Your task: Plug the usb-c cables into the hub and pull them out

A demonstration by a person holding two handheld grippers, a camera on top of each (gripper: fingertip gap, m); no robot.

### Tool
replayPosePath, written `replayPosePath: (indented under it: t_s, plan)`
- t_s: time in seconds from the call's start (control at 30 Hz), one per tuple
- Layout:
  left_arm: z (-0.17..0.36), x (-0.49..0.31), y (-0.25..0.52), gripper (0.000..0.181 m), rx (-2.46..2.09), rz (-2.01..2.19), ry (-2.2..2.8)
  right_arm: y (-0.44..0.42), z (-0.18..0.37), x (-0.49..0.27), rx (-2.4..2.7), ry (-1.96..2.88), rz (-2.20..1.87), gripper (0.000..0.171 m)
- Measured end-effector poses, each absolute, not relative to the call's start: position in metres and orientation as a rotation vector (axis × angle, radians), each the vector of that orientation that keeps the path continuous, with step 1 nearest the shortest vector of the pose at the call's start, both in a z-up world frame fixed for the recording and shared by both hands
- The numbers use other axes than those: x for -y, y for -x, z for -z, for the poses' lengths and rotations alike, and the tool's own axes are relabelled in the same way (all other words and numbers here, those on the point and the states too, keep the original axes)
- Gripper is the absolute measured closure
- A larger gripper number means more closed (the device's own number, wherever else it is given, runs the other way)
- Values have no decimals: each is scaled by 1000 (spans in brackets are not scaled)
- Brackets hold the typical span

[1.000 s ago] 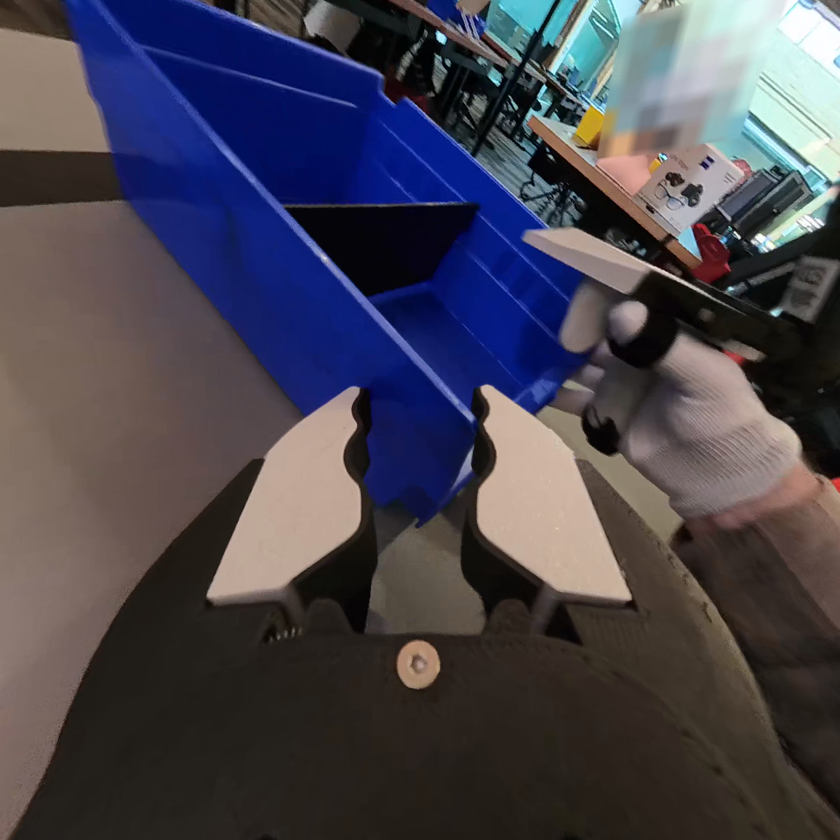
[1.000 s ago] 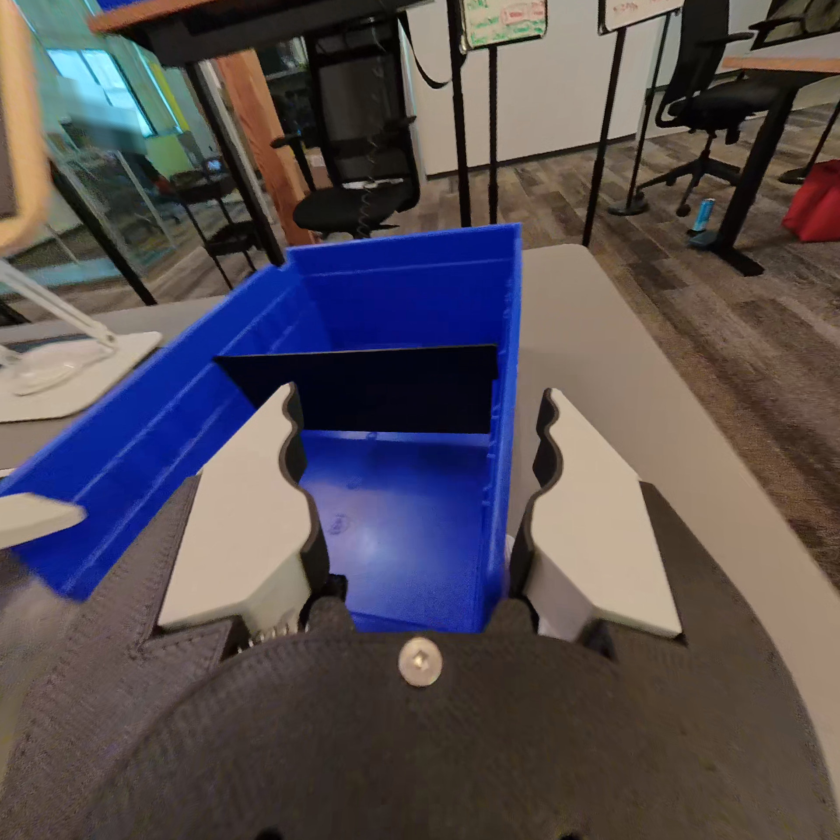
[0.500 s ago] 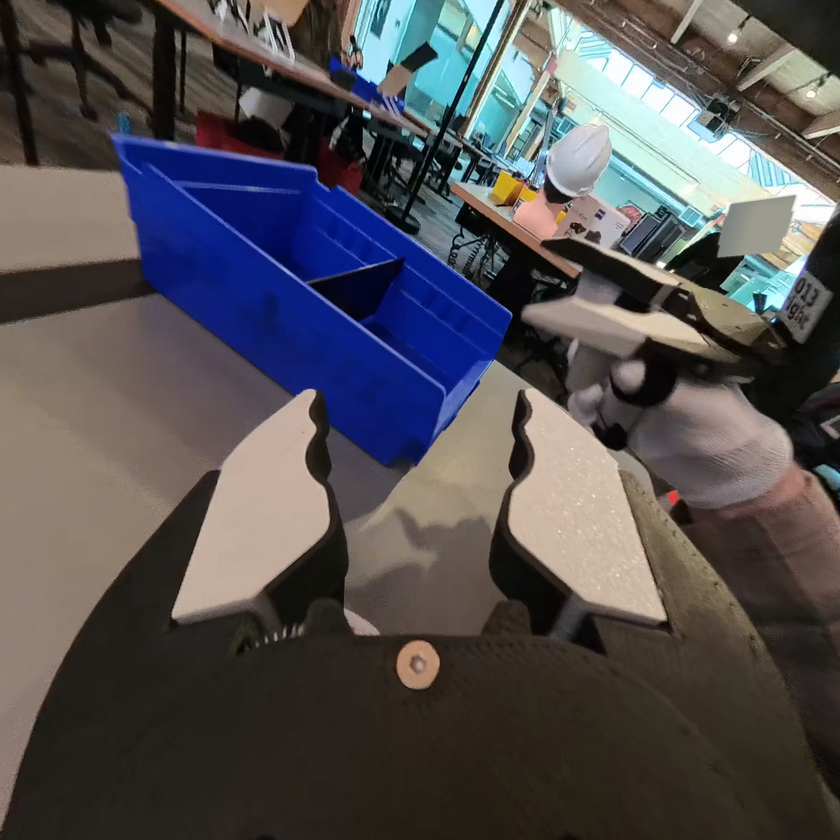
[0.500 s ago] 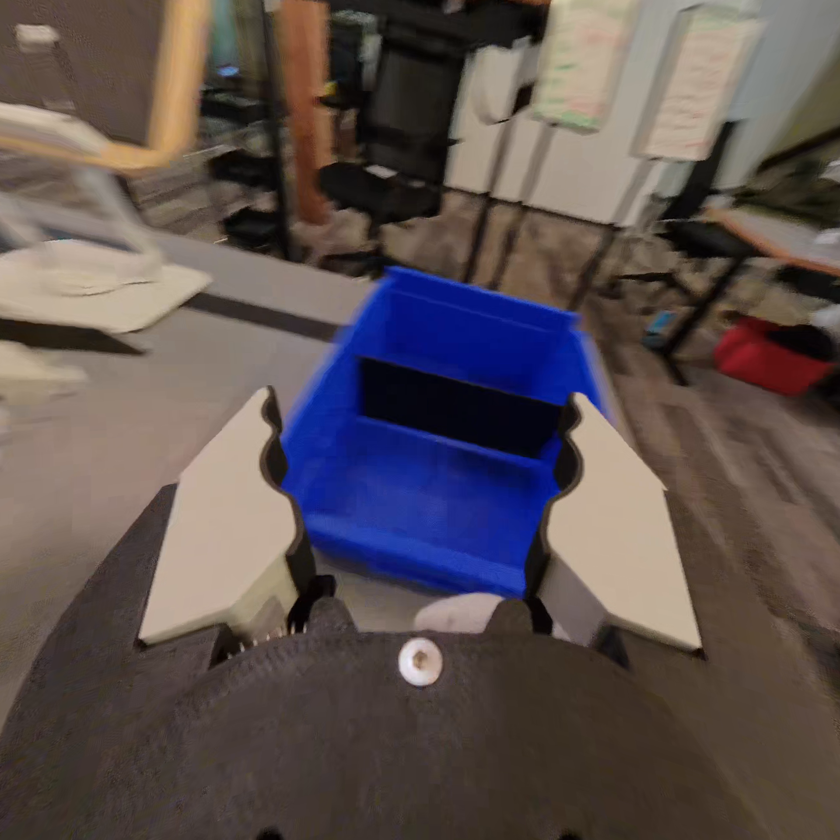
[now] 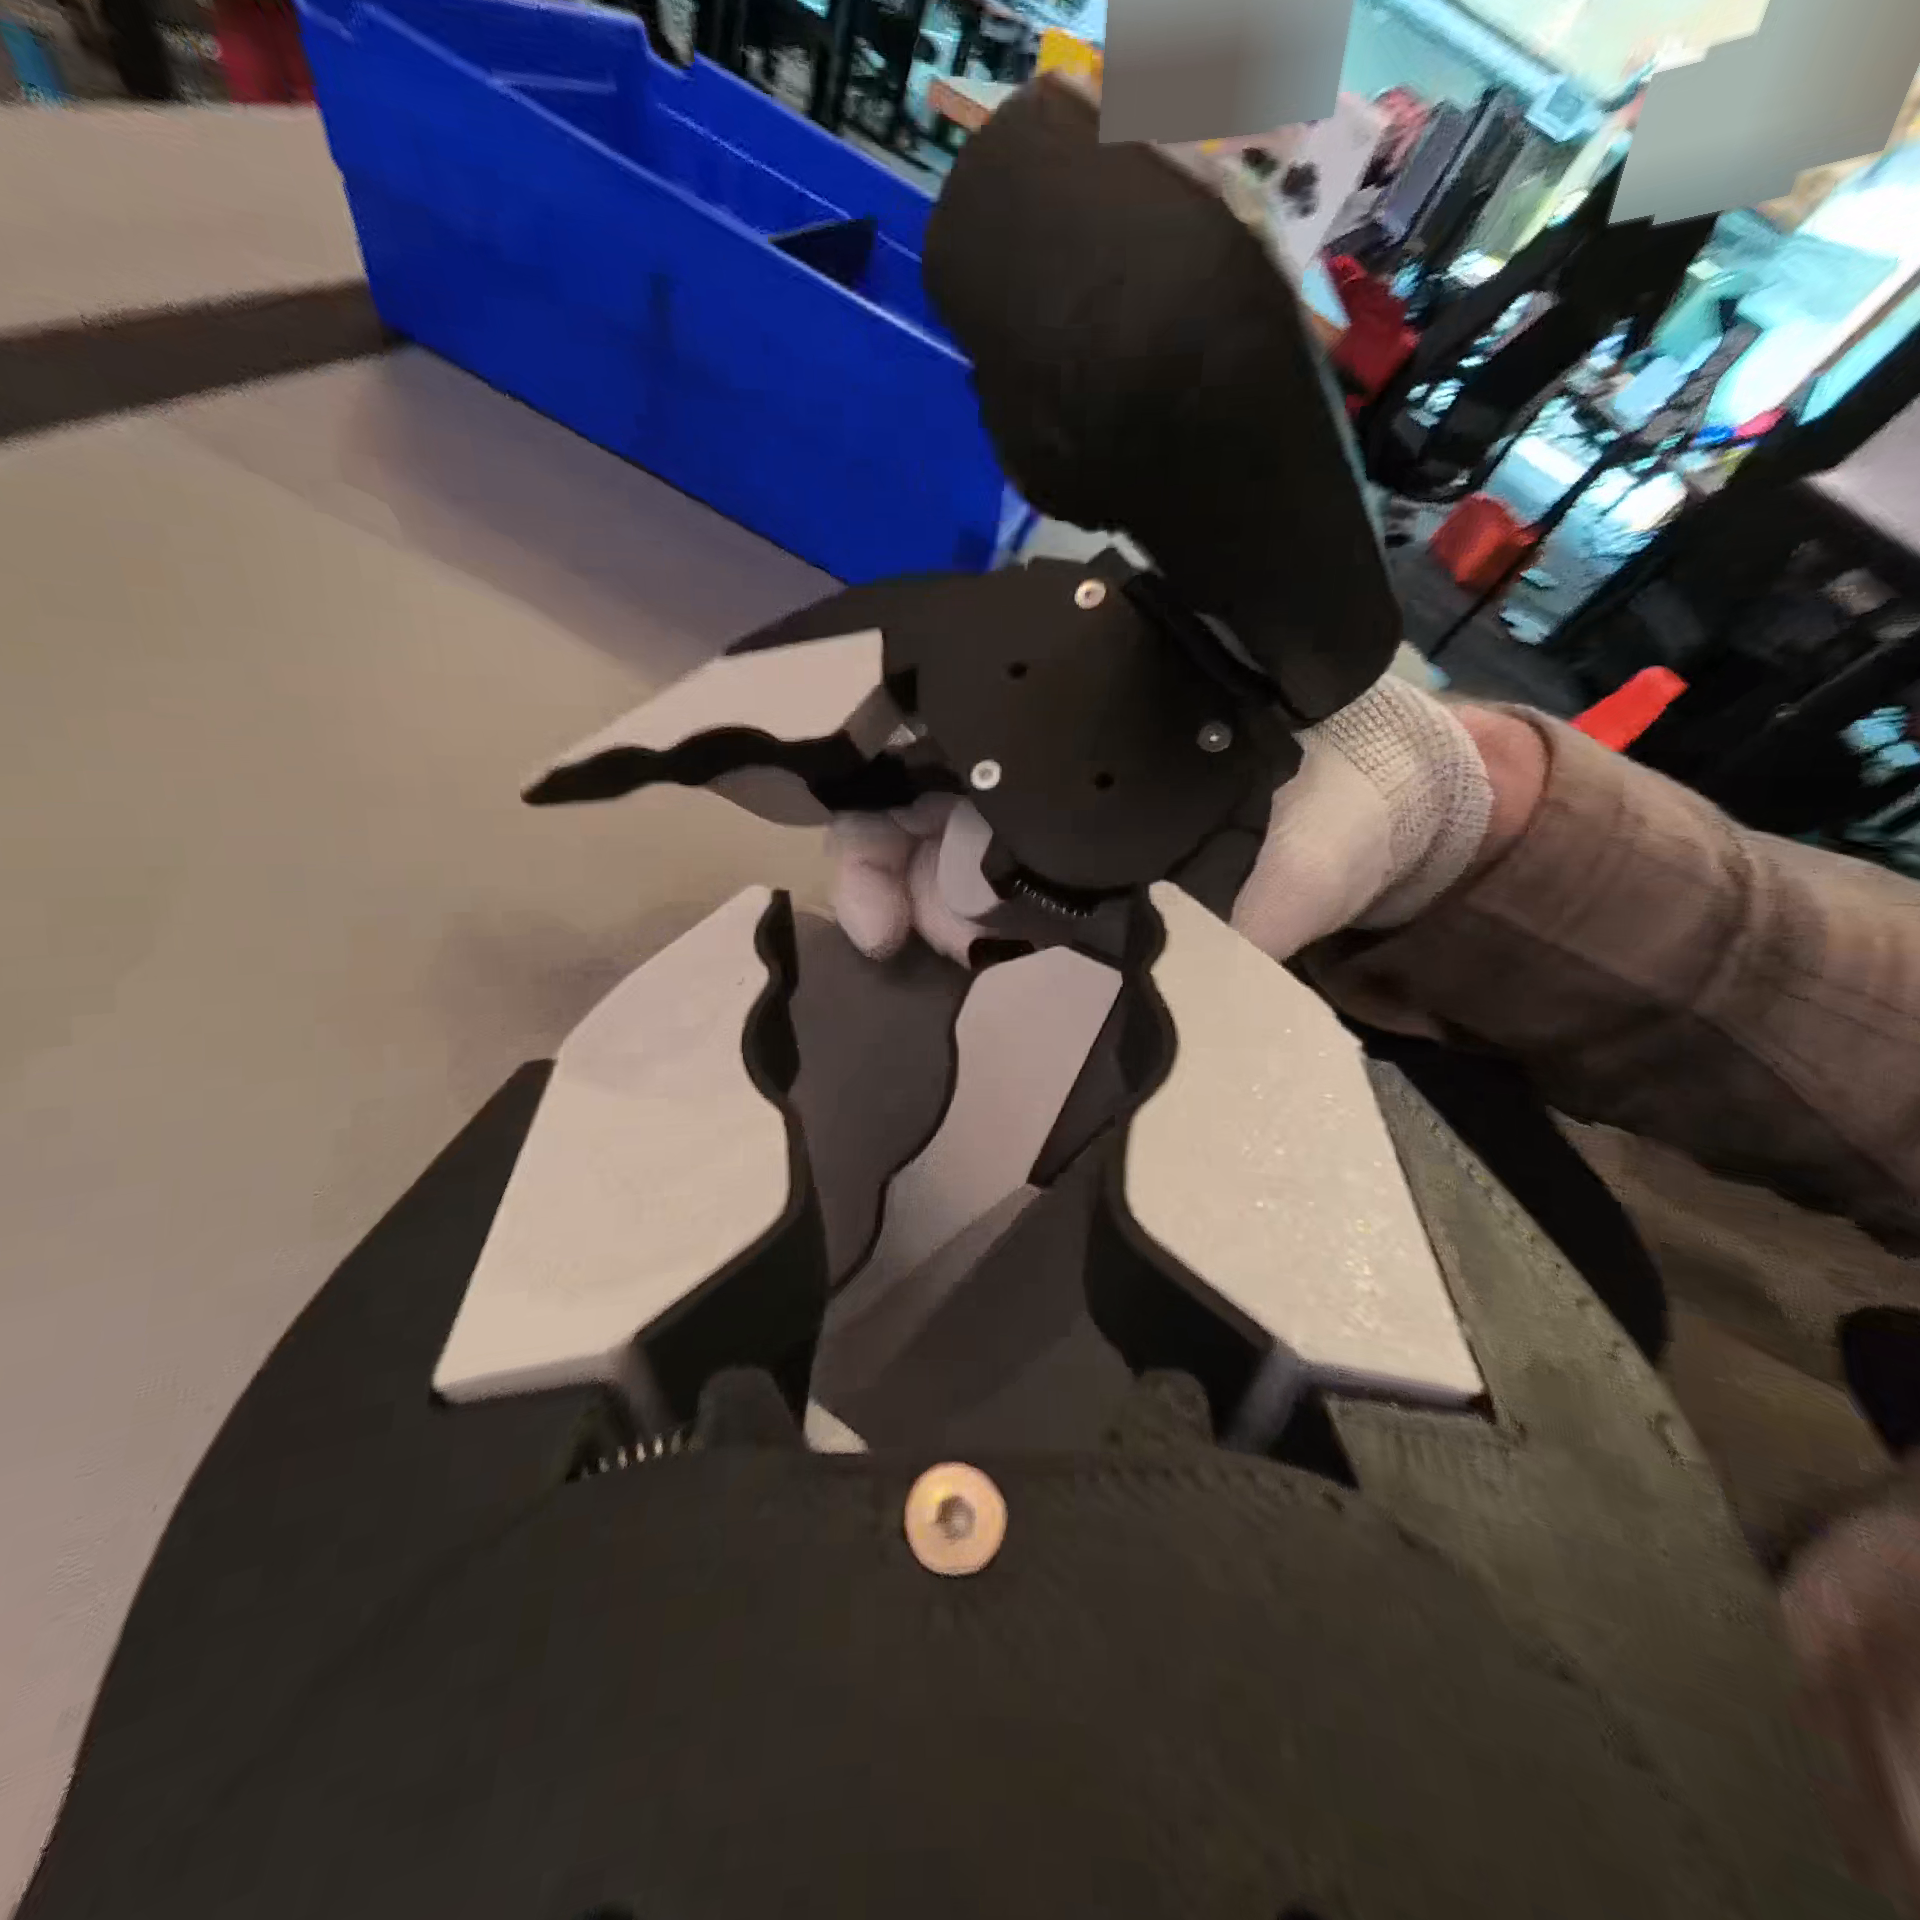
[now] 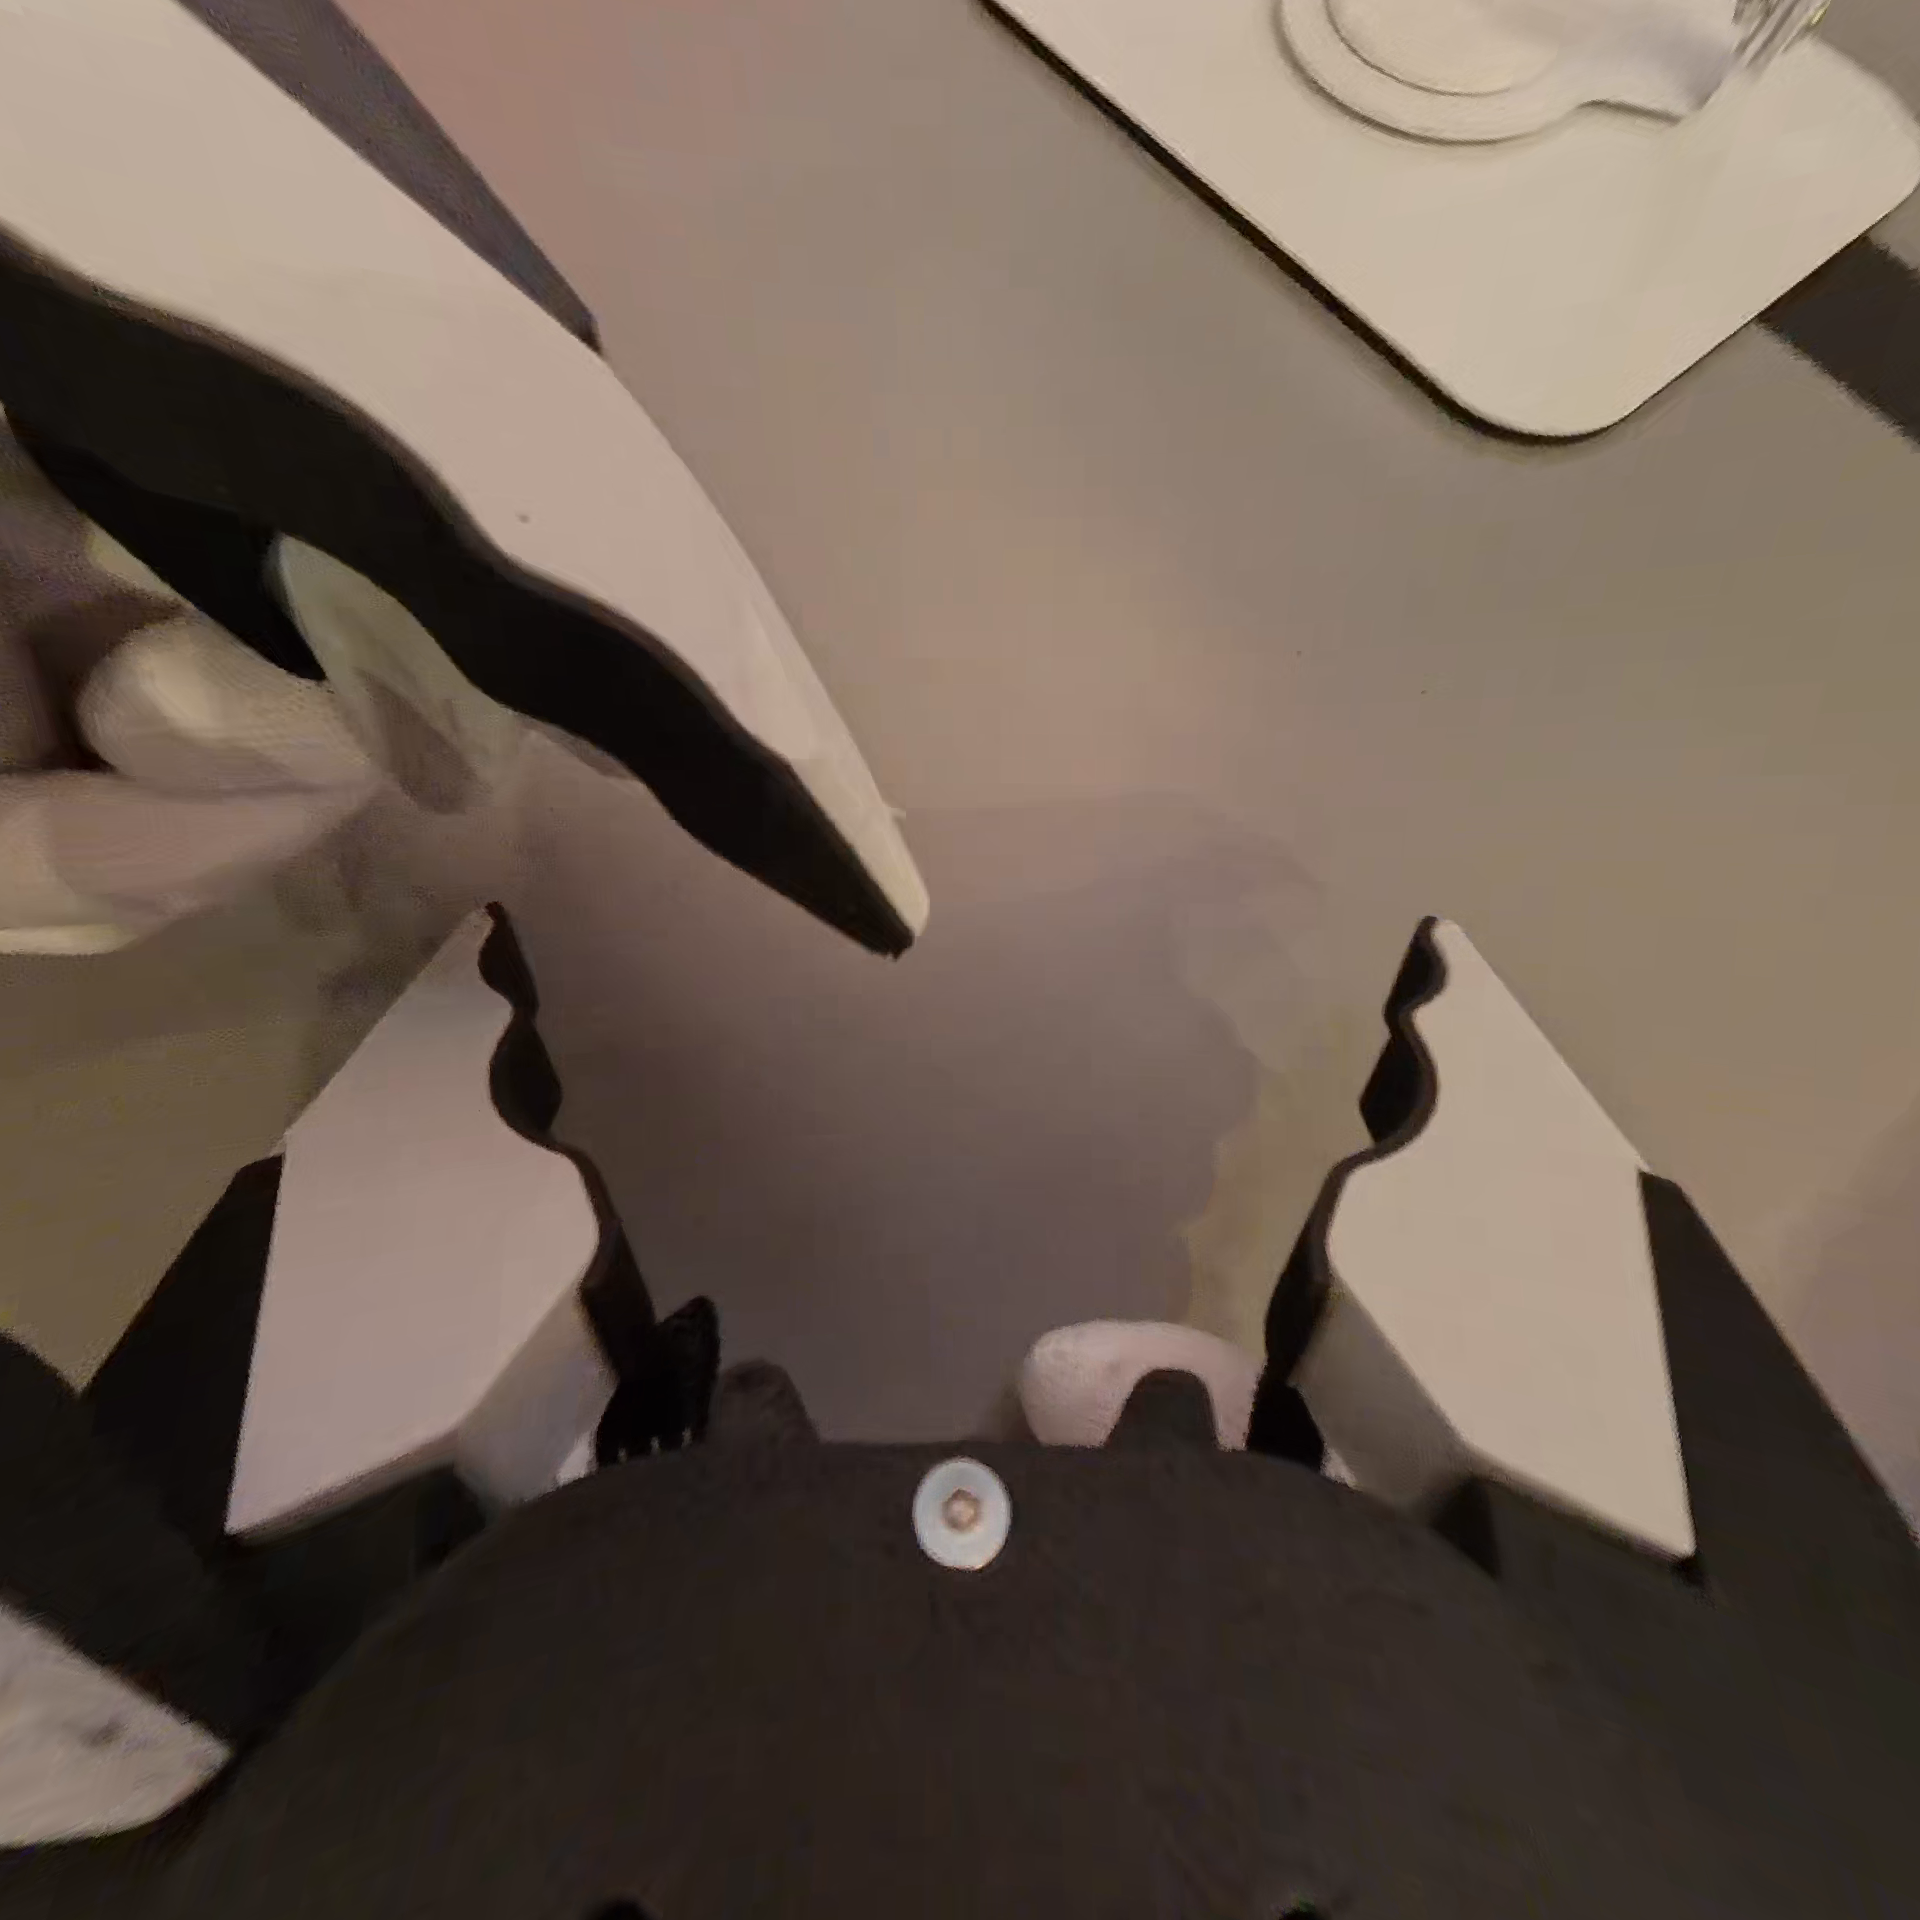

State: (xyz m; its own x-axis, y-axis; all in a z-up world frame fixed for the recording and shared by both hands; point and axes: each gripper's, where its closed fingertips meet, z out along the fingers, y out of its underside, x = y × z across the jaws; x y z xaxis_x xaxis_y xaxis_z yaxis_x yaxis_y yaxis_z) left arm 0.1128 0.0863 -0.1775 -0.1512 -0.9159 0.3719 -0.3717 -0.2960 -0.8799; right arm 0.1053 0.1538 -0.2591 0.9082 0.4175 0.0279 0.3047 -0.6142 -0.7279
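No hub or usb-c cable shows in either view. My left gripper is open and empty, low over the grey table. My right gripper, held by a white-gloved hand, crosses just ahead of it with its fingers pointing left. In the right wrist view my right gripper is wide open and empty, looking down at the bare table. One finger of the left gripper reaches in from the upper left, next to a gloved hand.
A blue bin with a black divider stands on the table behind the grippers. A white flat base with a clear round part lies at the top right of the right wrist view. Desks and chairs stand beyond the table.
Both grippers have drawn back from the blue bin and come close together. The right gripper now tilts down at the table and has opened wider. The left stays open.
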Motion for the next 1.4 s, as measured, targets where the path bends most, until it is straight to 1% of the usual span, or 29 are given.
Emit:
replayPosePath:
  t_s: [0.03, 0.07, 0.13, 0.17, 0.23, 0.27, 0.3, 0.37, 0.7, 0.83, 1.07, 1.17, 1.4]
  plan:
    - [181, -85, -109, 122, -1474, 1519, 1642, -109, 264, -156, 538, 2295, -95, 24]
    - [182, -79, -106, 124, -1500, 1611, 1629, -107, 269, -157, 548, 2307, -82, 23]
    - [178, -75, -106, 120, -1499, 1686, 1595, -95, 270, -155, 580, 2302, -133, 27]
    - [177, -67, -107, 117, -1527, 1736, 1580, -94, 270, -156, 584, 2296, -132, 26]
    - [180, -52, -108, 111, -1599, 1775, 1565, -101, 275, -157, 578, 2309, -142, 11]
    - [181, -51, -110, 105, -1600, 1761, 1562, -103, 277, -157, 567, 2323, -176, 11]
    - [184, -53, -113, 112, -1603, 1719, 1575, -104, 278, -155, 572, 2327, -184, 11]
    - [190, -60, -117, 133, -1586, 1643, 1590, -104, 278, -154, 576, 2329, -191, 11]
    - [192, -48, -116, 133, -1677, 1626, 1506, -112, 273, -148, 563, 2283, -97, 10]
    - [194, -42, -114, 130, -1725, 1600, 1465, -116, 264, -148, 567, 2215, 4, 10]
    - [191, -34, -128, 135, -1720, 1662, 1449, -123, 269, -138, 586, 2258, -91, 12]
    - [191, -41, -134, 135, -1672, 1692, 1495, -123, 279, -137, 559, 2343, -201, 11]
    - [191, -38, -135, 136, -1695, 1722, 1477, -126, 279, -133, 535, 2349, -197, 11]
